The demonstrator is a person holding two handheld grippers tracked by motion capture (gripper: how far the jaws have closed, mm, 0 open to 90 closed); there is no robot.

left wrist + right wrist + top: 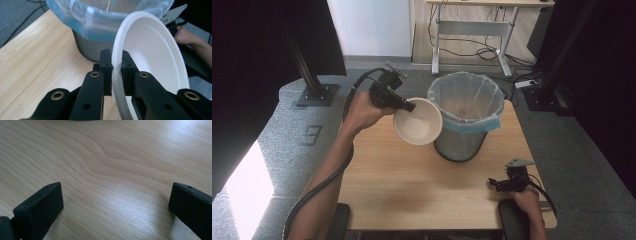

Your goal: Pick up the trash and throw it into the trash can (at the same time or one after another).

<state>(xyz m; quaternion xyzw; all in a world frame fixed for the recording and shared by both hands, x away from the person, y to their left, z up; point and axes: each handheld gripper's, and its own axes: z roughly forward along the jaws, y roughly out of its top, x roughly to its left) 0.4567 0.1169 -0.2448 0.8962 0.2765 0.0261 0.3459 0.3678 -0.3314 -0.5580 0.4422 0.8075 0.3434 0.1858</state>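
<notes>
A white foam bowl [418, 121] hangs tilted in the air just left of the bin's rim, its hollow turned toward the camera. My left gripper [408, 106] is shut on the bowl's rim. In the left gripper view the two black jaws pinch the edge of the bowl [152, 52] between them, and my left gripper [116, 66] points at the bin. The metal mesh waste bin [465, 116] with a clear blue-edged liner stands at the table's far middle. My right gripper [493, 184] rests low at the table's near right, jaws wide apart over bare wood [115, 200].
The wooden table [412, 185] carries the waste bin [100, 27]. Black stand posts rise at the left and right behind the table. A desk frame and cables lie on the floor farther back. The person's other hand [186, 36] shows behind the bowl.
</notes>
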